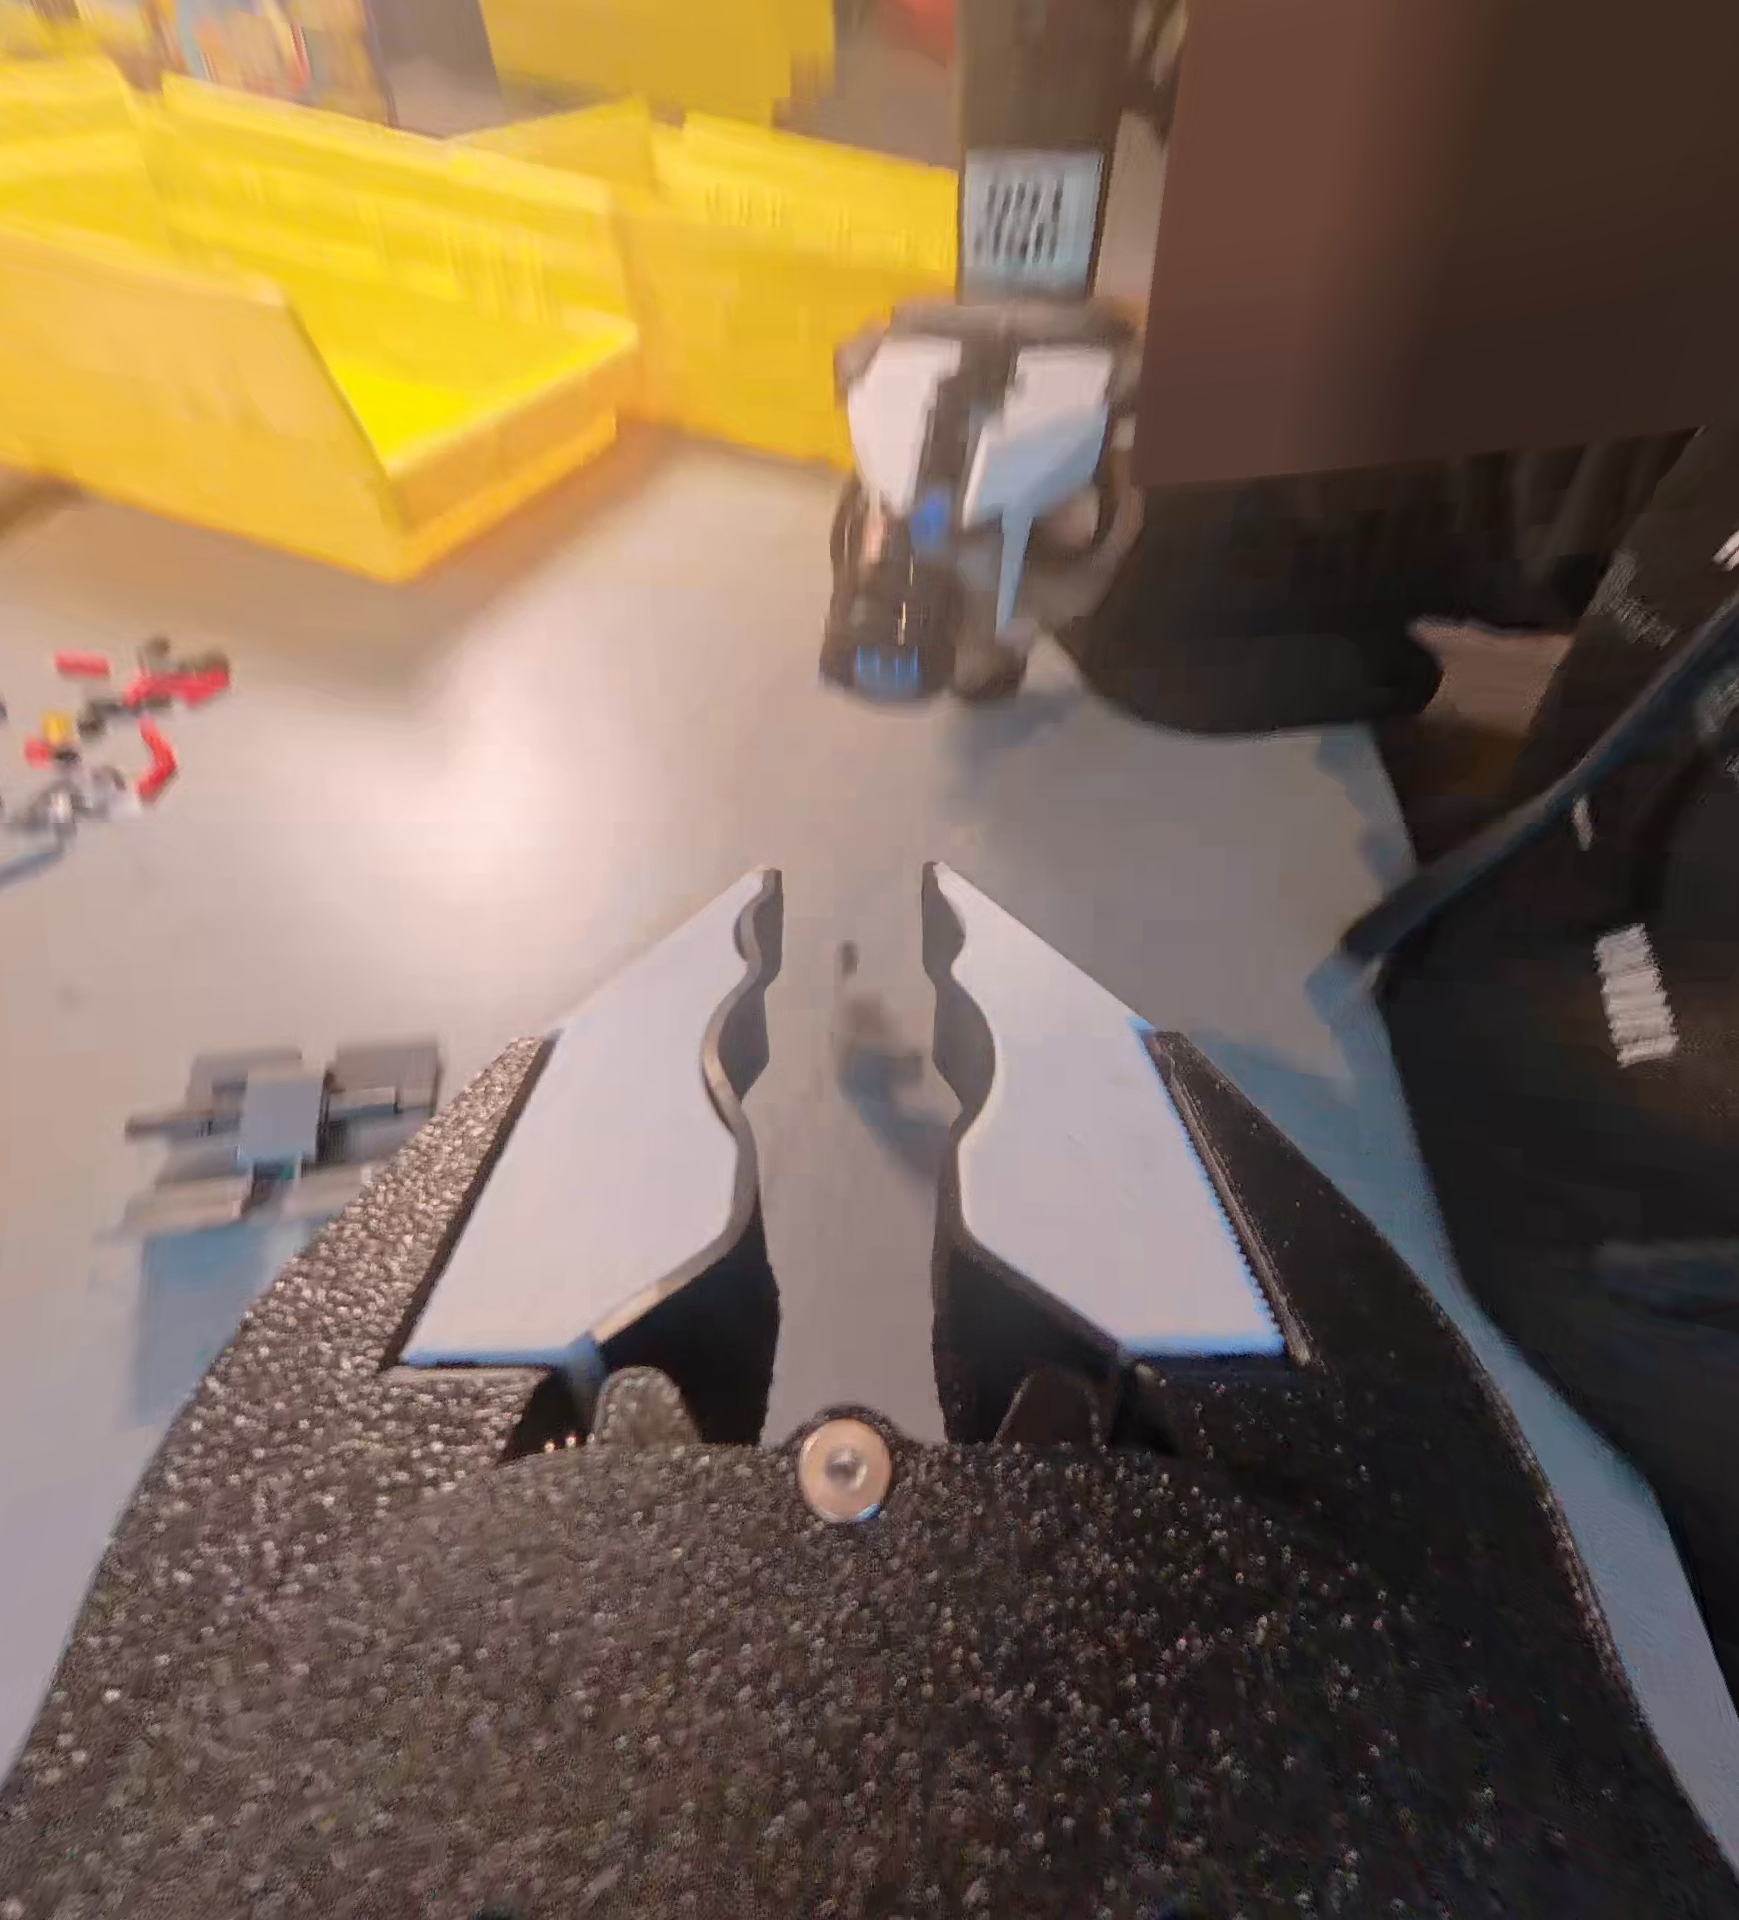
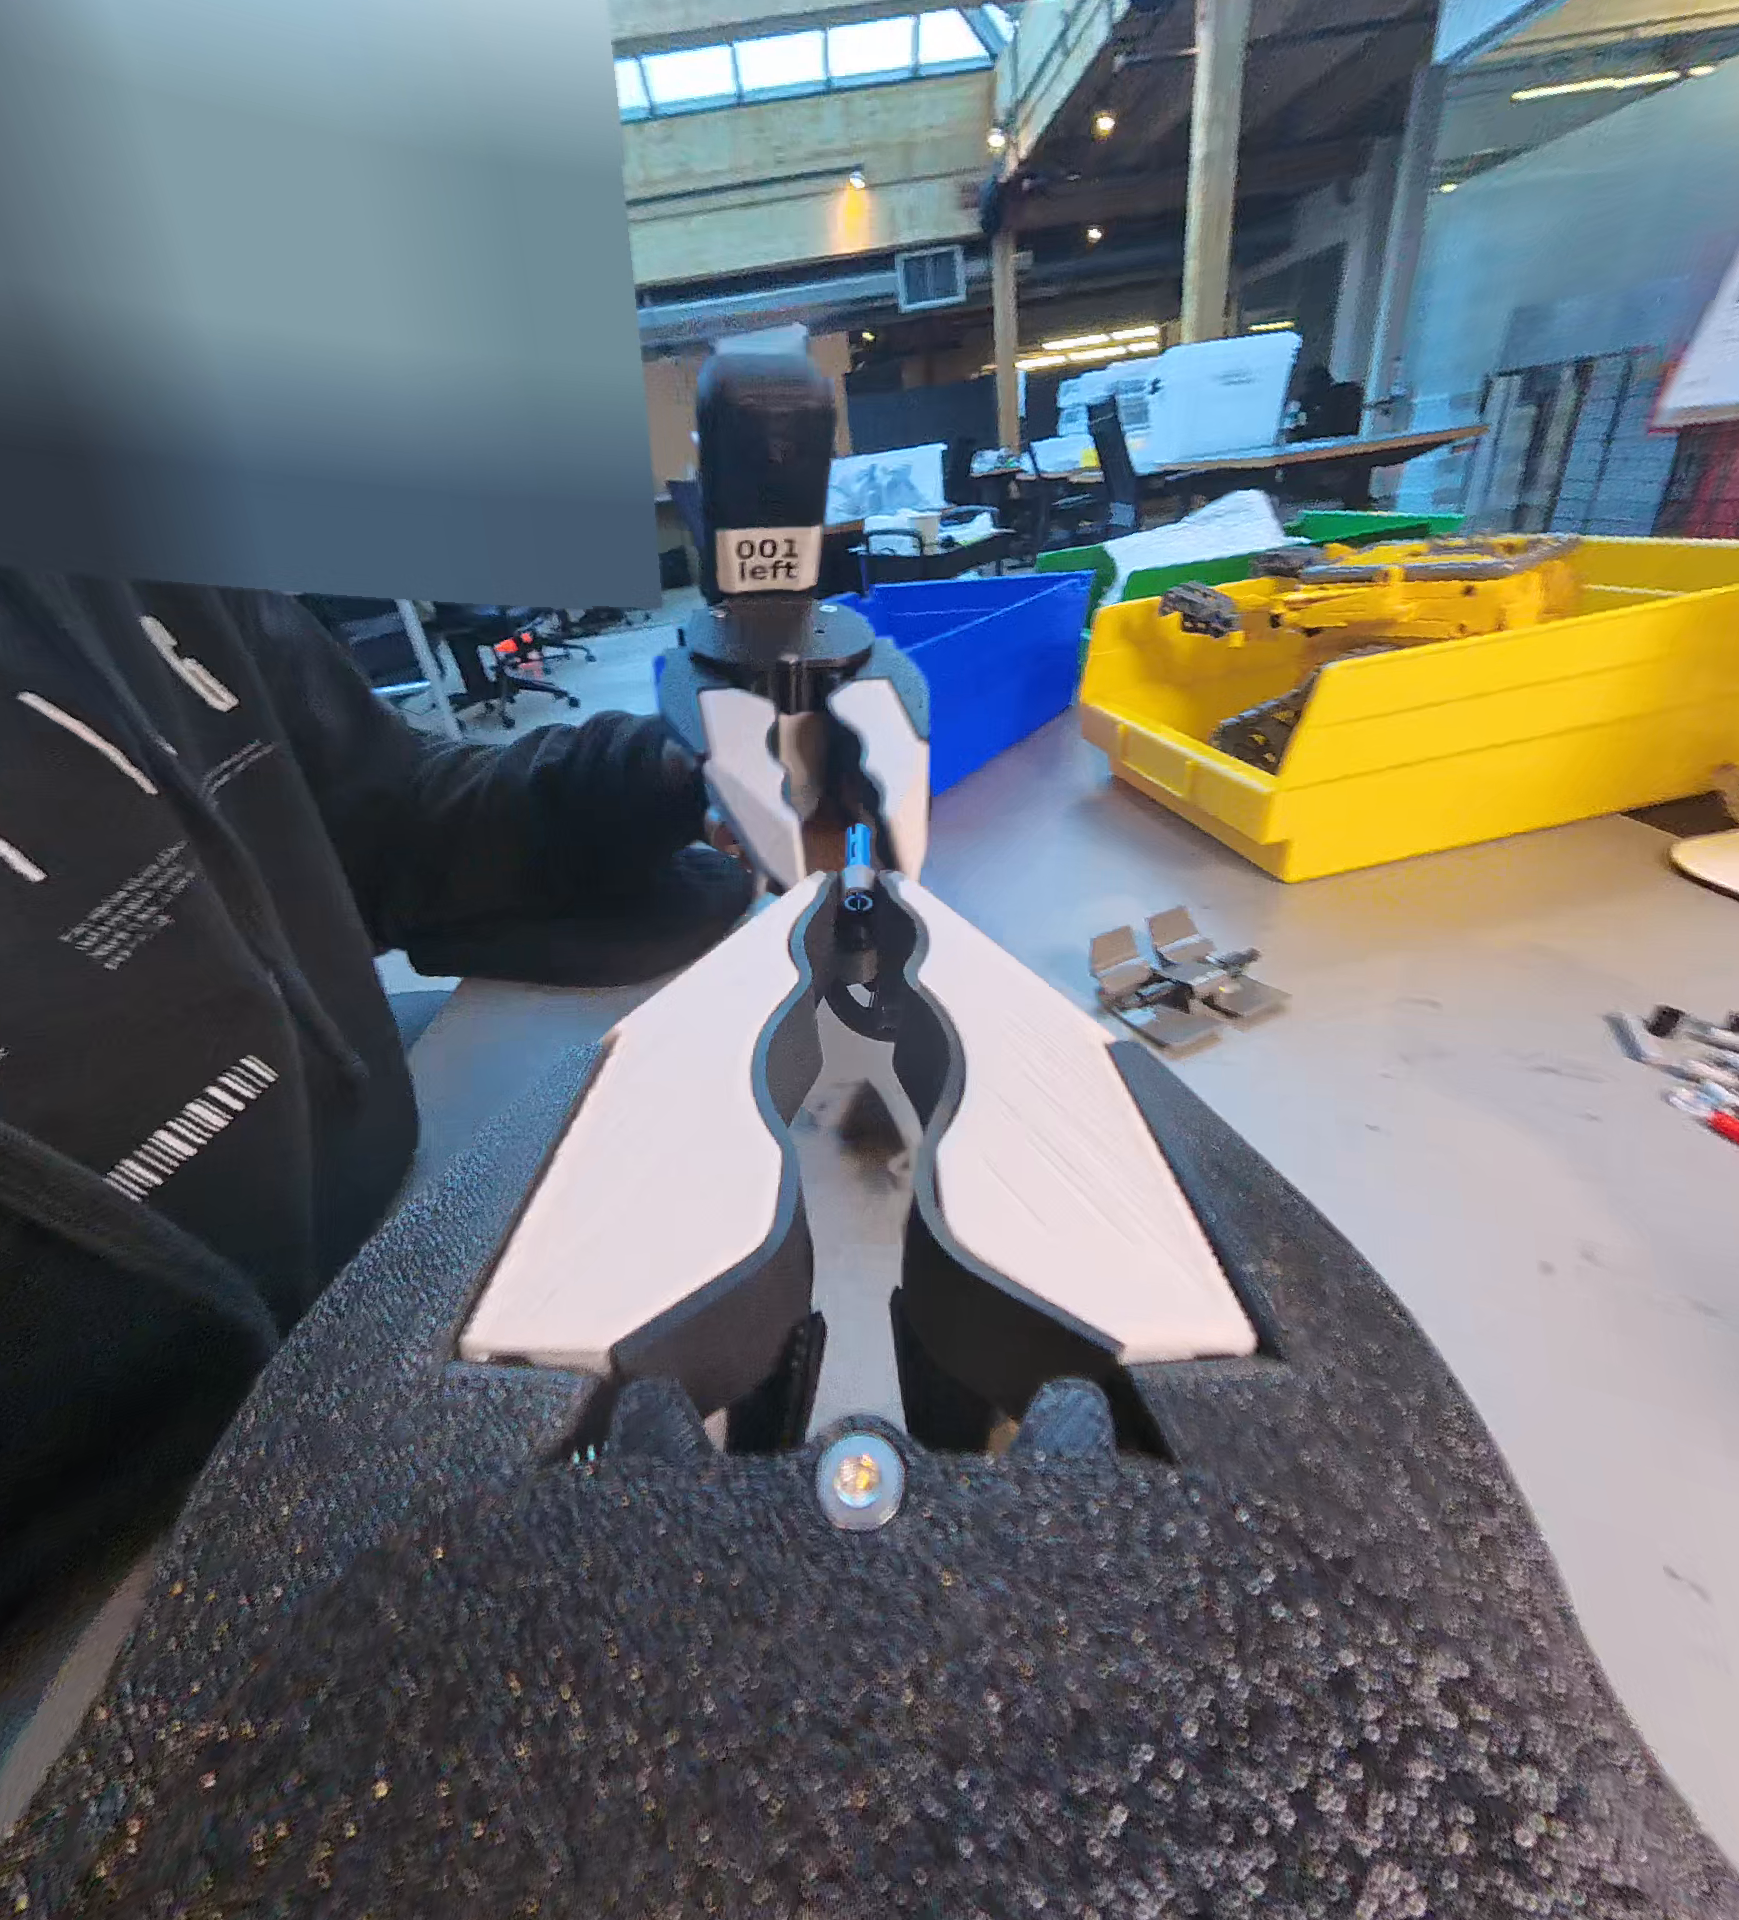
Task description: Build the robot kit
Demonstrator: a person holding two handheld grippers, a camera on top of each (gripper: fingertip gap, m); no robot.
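My right gripper (image 2: 857,889) is shut on a small black part with a blue pin (image 2: 857,844), held above the grey table (image 2: 1364,1247). The pin points at my left gripper (image 2: 811,821), which faces it tip to tip a short way off. In the left wrist view my left gripper (image 1: 852,883) is open and empty over the table (image 1: 532,831). The right gripper (image 1: 896,634) shows blurred ahead of it, with the blue and black part (image 1: 886,665) at its tips.
A yellow bin (image 2: 1467,790) holding yellow and black track pieces and a blue bin (image 2: 979,665) stand behind. A grey plate assembly (image 2: 1177,987) (image 1: 283,1122) and loose small parts (image 2: 1738,1081) (image 1: 65,748) lie on the table. A person in a black hoodie (image 2: 117,935) is close by. Left tips to right tips: about 8 cm.
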